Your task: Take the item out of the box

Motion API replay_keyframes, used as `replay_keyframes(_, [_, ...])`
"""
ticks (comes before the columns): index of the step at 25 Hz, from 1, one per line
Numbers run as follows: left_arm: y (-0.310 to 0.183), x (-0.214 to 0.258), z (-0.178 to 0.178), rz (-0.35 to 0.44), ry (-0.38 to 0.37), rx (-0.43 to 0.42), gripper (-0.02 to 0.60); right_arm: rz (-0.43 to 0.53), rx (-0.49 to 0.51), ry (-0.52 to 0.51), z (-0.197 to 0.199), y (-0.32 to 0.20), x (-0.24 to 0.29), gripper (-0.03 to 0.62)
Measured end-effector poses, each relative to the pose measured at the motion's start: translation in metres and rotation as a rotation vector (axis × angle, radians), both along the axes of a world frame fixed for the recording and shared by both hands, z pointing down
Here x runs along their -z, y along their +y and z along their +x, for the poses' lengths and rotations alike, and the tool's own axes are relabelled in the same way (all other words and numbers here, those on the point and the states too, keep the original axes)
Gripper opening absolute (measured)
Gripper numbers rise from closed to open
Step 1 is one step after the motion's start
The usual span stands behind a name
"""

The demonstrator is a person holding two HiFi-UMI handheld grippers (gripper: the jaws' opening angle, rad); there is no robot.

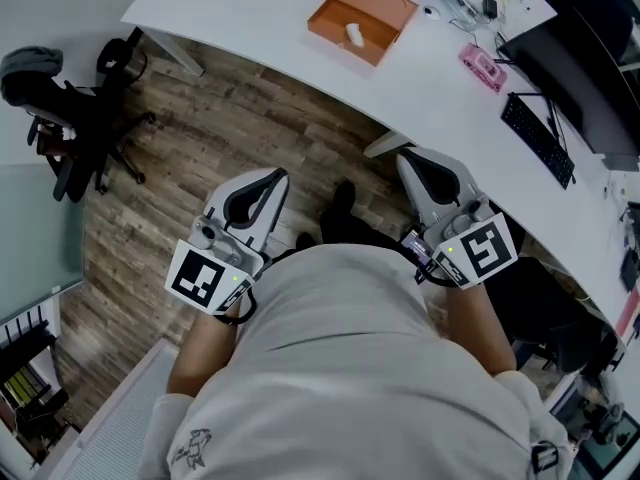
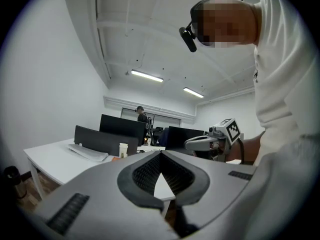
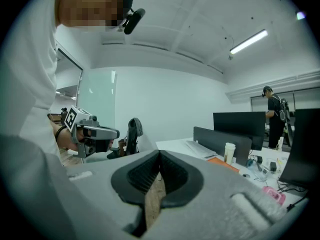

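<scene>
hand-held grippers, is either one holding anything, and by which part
Nothing is held. The left hand-held gripper and right hand-held gripper are both shut and empty; the box sits on the desk.

A white desk (image 1: 250, 18) curves ahead of my right gripper (image 1: 412, 160), with a black keyboard (image 1: 537, 138) to its right. An office chair (image 1: 70, 108) stands left of my left gripper (image 1: 265, 180).

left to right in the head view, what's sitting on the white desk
orange box → pink item → black keyboard
</scene>
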State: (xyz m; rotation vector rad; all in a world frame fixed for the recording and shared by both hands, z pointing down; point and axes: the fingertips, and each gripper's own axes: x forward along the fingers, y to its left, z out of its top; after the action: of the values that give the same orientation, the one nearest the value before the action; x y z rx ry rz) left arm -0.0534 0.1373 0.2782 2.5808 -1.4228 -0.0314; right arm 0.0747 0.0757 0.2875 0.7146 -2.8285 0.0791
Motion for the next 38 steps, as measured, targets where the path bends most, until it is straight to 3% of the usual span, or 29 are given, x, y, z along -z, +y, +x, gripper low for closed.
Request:
replay_keyframes(13, [-0.122,0.0,0.029,0.004,-0.004,0.036,-0.003,-0.003,0.044,-0.006,0.024,-0.115,-0.001,0.003])
replay_keyframes(22, [-0.159,0.004,0.044,0.017,-0.005,0.018,-0.003,-0.009,0.045,-0.012,0.031,-0.151,-0.004,0.003])
replay_keyframes(38, [-0.246,-0.005,0.037,0.01,0.003,-0.068,-0.003,-0.062,-0.006,0.005,0.015,-0.229,-0.02,0.003])
